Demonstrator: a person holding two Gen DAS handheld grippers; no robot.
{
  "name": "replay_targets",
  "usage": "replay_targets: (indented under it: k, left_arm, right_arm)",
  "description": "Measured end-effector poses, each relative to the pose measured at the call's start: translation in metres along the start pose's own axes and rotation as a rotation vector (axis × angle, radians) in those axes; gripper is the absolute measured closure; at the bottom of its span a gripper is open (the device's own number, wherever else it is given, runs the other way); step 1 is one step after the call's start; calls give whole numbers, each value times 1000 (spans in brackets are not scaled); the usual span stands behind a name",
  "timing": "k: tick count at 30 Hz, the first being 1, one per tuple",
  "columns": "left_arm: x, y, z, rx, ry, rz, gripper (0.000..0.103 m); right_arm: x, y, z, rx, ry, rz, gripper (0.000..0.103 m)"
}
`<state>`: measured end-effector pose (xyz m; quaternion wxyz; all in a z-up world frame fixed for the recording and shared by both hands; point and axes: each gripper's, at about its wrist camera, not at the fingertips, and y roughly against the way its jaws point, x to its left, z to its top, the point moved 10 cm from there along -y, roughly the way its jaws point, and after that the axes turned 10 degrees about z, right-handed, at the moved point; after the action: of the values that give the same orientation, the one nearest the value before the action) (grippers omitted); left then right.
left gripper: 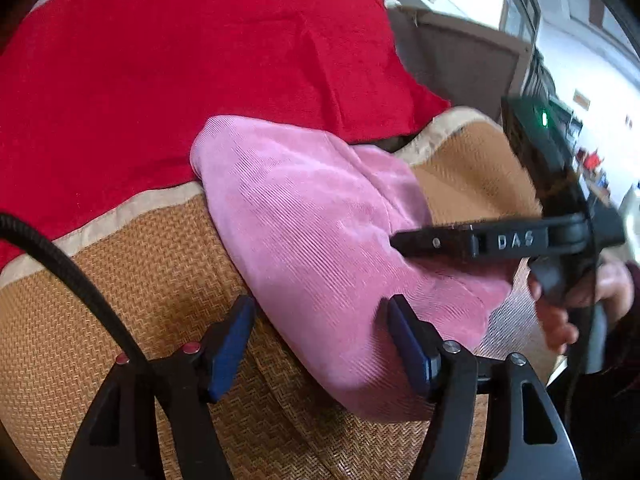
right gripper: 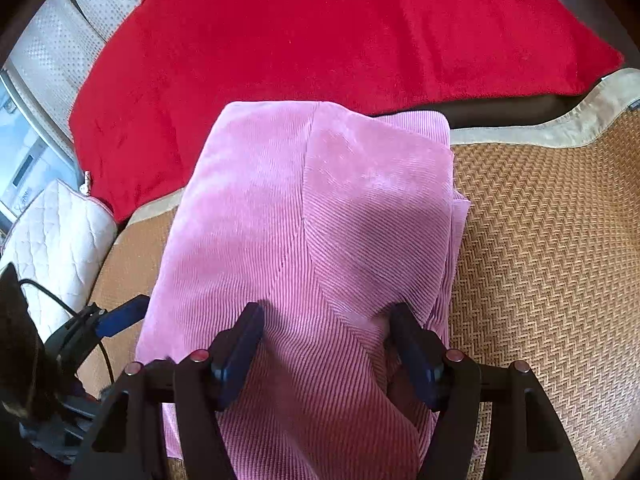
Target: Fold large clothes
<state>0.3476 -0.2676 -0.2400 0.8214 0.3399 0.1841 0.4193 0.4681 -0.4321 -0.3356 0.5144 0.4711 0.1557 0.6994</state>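
Pink corduroy garment (right gripper: 304,216) lies folded on the woven mat (right gripper: 552,248), its far edge touching the red cloth (right gripper: 320,40). Left gripper (left gripper: 320,344) and right gripper (right gripper: 326,344) are both spread, holding nothing. Likely mid-fold, though near hem is blurred. Next: pinch near edge, fold over.

1. "DAS" in raised pale letters stands on the black finger arm of the right tool (left gripper: 516,240), seen from the left wrist view, reaching over the pink garment (left gripper: 320,240).
2. No other text, number or sign is legible in either view.
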Motion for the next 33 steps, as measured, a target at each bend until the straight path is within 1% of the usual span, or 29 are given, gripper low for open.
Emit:
replay_targets:
  k: [1, 3, 4, 5, 6, 7, 8, 9, 11, 14, 16, 19, 21, 24, 27, 33]
  left_arm:
    - [9, 7, 8, -44, 23, 11, 33]
    - [20, 16, 16, -99, 48, 46, 25]
    - [22, 15, 13, -102, 55, 60, 20]
    - [23, 8, 10, -84, 53, 61, 20]
    - [22, -2, 6, -55, 43, 62, 20]
    - [17, -16, -4, -7, 12, 77, 20]
    - [15, -23, -6, 1, -3, 82, 19]
    - [13, -24, -6, -16, -2, 83, 18]
    - [15, -25, -6, -5, 16, 77, 17]
    - [18, -29, -9, 0, 49, 54, 13]
    - [21, -33, -11, 6, 72, 41, 13]
    - [23, -33, -9, 15, 96, 20, 13]
    - [24, -30, -8, 6, 91, 22, 13]
    - [26, -24, -4, -27, 49, 55, 13]
    - [28, -21, 4, -61, 30, 90, 13]
    - [40, -23, 14, -89, 82, 133, 13]
  right_arm:
    - [-1, 3, 1, -6, -5, 10, 34]
    - [-4, 10, 0, -21, -13, 26, 34]
    - [-5, 11, -2, -24, -9, 23, 34]
    - [-5, 12, -3, -26, 1, 16, 34]
    - [-3, 11, -3, -26, 15, 5, 34]
    - [-1, 9, -4, -28, 28, -12, 34]
    - [1, 8, -6, -31, 36, -26, 34]
    - [3, 7, -7, -32, 51, -53, 35]
    - [10, 4, -8, -43, 102, -114, 35]
    - [17, 1, -9, -53, 135, -158, 35]
    - [7, 7, 1, -58, 153, -180, 35]
    - [10, 8, 1, -66, 174, -210, 35]
    - [11, 11, -1, -71, 187, -222, 35]
    - [11, 18, -4, -73, 196, -228, 35]
    - [11, 18, -5, -75, 201, -227, 35]
    - [11, 19, -5, -75, 209, -223, 35]
